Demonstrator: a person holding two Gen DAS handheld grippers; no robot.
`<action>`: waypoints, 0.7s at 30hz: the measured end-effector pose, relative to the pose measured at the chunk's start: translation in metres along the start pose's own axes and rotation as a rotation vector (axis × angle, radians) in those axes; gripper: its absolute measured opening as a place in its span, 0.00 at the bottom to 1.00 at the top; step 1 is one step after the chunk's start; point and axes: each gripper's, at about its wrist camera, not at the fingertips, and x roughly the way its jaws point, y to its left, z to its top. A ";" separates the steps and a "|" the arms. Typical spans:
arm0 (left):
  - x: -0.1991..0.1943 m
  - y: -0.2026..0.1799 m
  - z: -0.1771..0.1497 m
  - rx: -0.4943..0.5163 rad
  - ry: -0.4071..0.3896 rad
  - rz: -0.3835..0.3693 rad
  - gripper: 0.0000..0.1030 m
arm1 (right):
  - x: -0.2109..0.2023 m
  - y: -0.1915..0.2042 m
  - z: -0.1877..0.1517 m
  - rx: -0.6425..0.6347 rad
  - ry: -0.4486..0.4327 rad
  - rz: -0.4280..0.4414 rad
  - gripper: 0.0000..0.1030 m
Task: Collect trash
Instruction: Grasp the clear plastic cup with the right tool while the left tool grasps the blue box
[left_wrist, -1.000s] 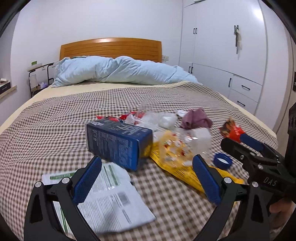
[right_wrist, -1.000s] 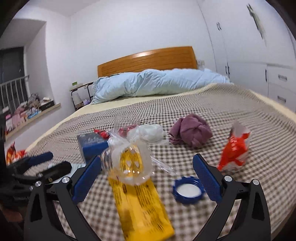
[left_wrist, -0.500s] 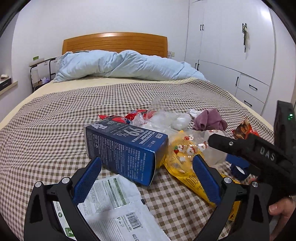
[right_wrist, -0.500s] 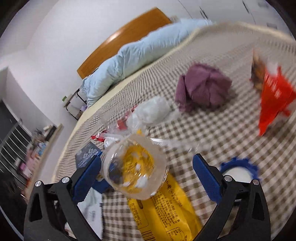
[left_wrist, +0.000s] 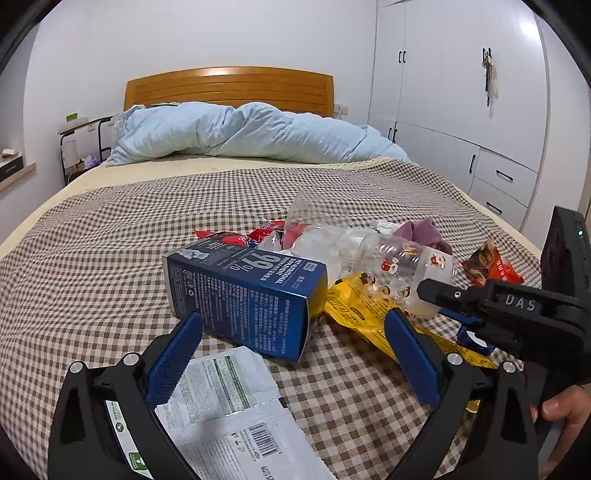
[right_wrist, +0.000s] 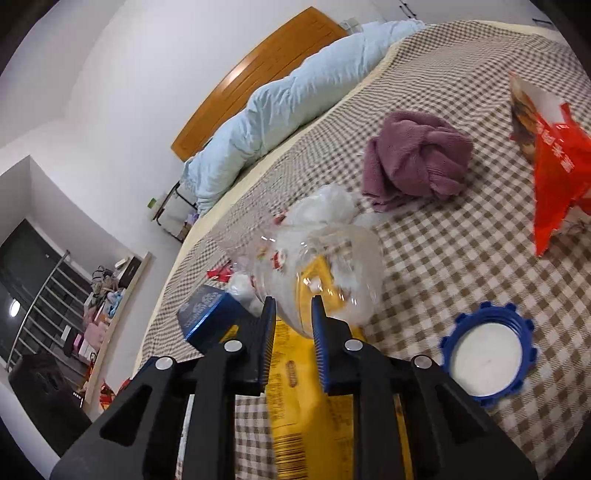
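While closing, right gripper (right_wrist: 293, 314) pinches the clear jar's (right_wrist: 325, 266) rim.

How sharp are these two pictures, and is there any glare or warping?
Left wrist view: mostly sharp, glare on the headboard, wardrobe lines bowed by the lens. Right wrist view: horizon tilted, the clear bottle slightly smeared, dark corners.

Both wrist cams sit low at the bed's (left_wrist: 110, 258) foot edge, facing the headboard (left_wrist: 229, 88). Right one is rolled. Both see the blue box (left_wrist: 243, 295) (right_wrist: 207, 314).
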 end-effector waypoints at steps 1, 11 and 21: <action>0.000 -0.001 0.000 0.003 -0.001 0.002 0.93 | 0.000 -0.002 0.000 0.007 0.005 0.000 0.20; -0.002 -0.003 0.003 -0.006 -0.009 -0.002 0.93 | -0.029 0.010 0.000 -0.142 -0.119 -0.062 0.03; 0.013 -0.016 0.013 -0.043 0.020 0.067 0.93 | -0.067 0.003 0.007 -0.276 -0.250 -0.162 0.02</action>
